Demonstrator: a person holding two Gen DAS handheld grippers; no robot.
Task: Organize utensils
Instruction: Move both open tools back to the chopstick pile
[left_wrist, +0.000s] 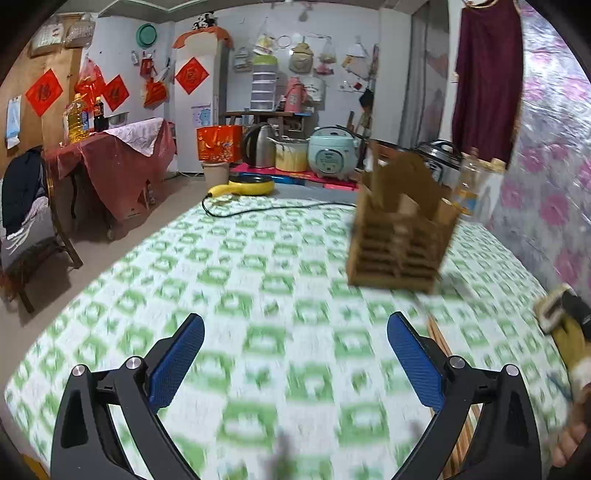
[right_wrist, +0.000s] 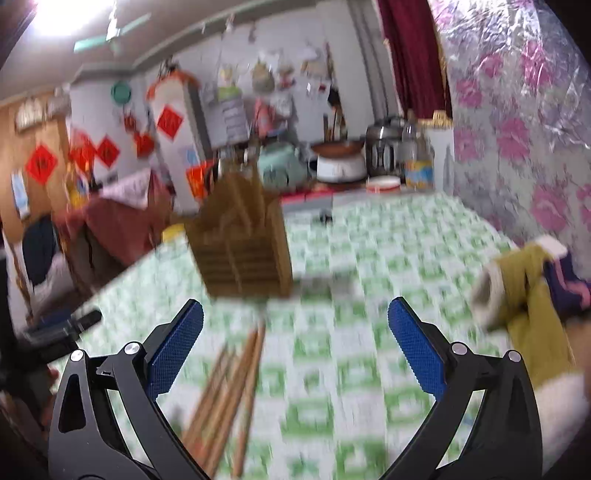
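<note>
A slatted wooden utensil holder (left_wrist: 399, 236) (right_wrist: 240, 240) stands upright on the green-and-white checked tablecloth (left_wrist: 240, 295) (right_wrist: 369, 258). Several wooden chopsticks (right_wrist: 229, 398) lie loose on the cloth in front of it; in the left wrist view these chopsticks (left_wrist: 439, 339) show partly behind the right finger. A blurred grey utensil (right_wrist: 325, 284) lies just right of the holder's base. My left gripper (left_wrist: 295, 321) is open and empty, short of the holder and to its left. My right gripper (right_wrist: 295, 306) is open and empty above the cloth, with the chopsticks near its left finger.
A yellow pan (left_wrist: 251, 184) and a black cable (left_wrist: 277, 208) lie at the table's far edge, with cookers (left_wrist: 332, 151) and a clear bottle (left_wrist: 469, 181) behind. A flowered foil wall (left_wrist: 554, 166) bounds the right. A person's yellow sleeve (right_wrist: 528, 295) is at right; a chair (left_wrist: 29, 229) stands left.
</note>
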